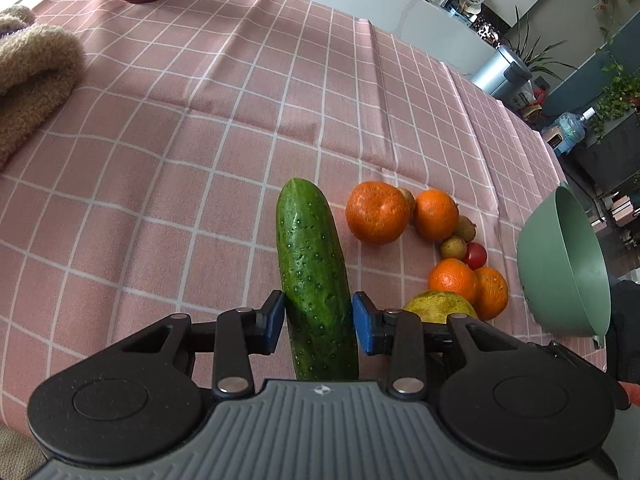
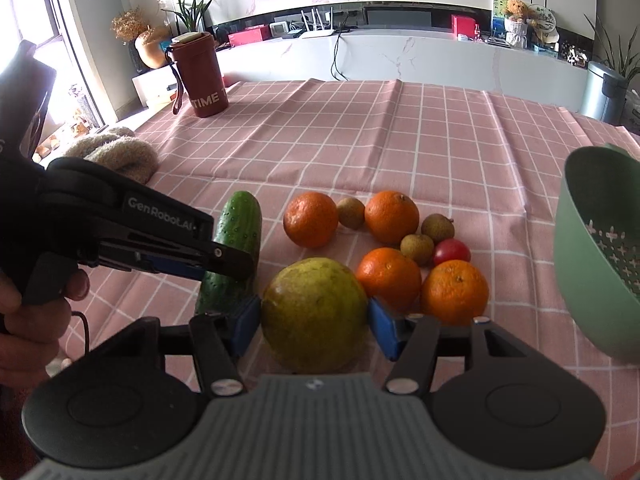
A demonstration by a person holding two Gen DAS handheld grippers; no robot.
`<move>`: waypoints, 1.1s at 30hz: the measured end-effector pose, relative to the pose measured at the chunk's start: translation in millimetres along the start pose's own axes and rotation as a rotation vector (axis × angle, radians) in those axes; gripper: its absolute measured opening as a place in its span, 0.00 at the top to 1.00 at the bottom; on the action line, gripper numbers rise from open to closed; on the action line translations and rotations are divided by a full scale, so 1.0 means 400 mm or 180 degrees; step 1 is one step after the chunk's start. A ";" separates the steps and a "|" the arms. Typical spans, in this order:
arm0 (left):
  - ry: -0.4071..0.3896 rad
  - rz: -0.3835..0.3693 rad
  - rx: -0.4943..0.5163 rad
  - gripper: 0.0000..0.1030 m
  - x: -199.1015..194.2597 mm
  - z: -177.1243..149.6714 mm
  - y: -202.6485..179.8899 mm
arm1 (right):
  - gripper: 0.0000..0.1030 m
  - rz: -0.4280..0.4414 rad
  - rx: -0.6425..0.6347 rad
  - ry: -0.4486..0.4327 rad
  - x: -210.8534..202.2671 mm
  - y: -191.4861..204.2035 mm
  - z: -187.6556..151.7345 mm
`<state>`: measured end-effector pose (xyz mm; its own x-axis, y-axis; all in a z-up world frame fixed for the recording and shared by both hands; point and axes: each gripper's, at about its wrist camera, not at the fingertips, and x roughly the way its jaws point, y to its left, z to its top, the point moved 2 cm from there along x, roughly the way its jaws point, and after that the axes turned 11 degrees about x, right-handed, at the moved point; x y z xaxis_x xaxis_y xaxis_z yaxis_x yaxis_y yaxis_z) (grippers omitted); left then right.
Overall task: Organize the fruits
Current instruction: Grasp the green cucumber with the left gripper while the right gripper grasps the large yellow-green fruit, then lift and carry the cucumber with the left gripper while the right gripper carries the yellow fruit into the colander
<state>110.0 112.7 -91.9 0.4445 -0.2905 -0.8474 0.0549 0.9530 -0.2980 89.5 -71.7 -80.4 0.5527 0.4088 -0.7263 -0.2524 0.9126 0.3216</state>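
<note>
My left gripper (image 1: 319, 322) has its blue pads against both sides of a green cucumber (image 1: 314, 276) that lies on the pink checked cloth (image 1: 200, 140). The cucumber also shows in the right wrist view (image 2: 239, 224) with the left gripper (image 2: 224, 260) over it. My right gripper (image 2: 314, 322) has its pads against a large yellow-green round fruit (image 2: 314, 314), seen in the left wrist view (image 1: 440, 306) too. Several oranges (image 2: 311, 219), small brown fruits (image 2: 417, 248) and a red tomato (image 2: 452, 251) lie just beyond.
A green colander bowl (image 2: 592, 280) stands tilted at the right, also in the left wrist view (image 1: 568, 264). A red cup marked TIME (image 2: 200, 76) stands far left. A beige fuzzy cloth (image 2: 116, 152) lies at the left.
</note>
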 end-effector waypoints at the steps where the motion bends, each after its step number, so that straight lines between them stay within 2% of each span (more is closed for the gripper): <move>1: 0.0003 0.0000 -0.0003 0.60 0.001 -0.002 0.001 | 0.45 0.0000 -0.0001 0.0017 -0.003 -0.001 -0.003; 6: 0.0014 0.0021 0.0003 0.58 0.009 0.004 0.001 | 0.43 0.0012 0.0043 0.0020 0.006 -0.003 -0.002; 9: 0.0034 0.0018 0.0005 0.52 0.026 0.005 0.001 | 0.37 0.0084 0.0185 0.0089 0.027 -0.014 0.002; 14: 0.0015 0.0058 0.0081 0.55 0.035 0.007 -0.015 | 0.36 0.0250 0.0515 0.0200 0.061 -0.036 0.013; 17: -0.0040 0.0048 0.0067 0.56 0.033 -0.001 -0.013 | 0.39 0.0360 0.0646 0.0239 0.071 -0.043 0.010; 24: -0.0150 0.0104 0.0120 0.58 0.012 -0.015 -0.025 | 0.39 0.0302 0.0574 0.0211 0.061 -0.033 0.004; 28: -0.0271 0.0232 0.0192 0.59 -0.016 -0.027 -0.046 | 0.39 0.0277 0.0553 0.0139 0.026 -0.036 0.011; 33: -0.0526 0.0261 0.0270 0.59 -0.080 -0.033 -0.089 | 0.39 0.0042 0.0213 0.0037 -0.027 -0.028 0.024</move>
<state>81.9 86.8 -60.0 0.5909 -0.2003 -0.7814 0.0844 0.9787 -0.1871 93.9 -86.3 -70.3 0.5404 0.4210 -0.7285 -0.2056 0.9056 0.3708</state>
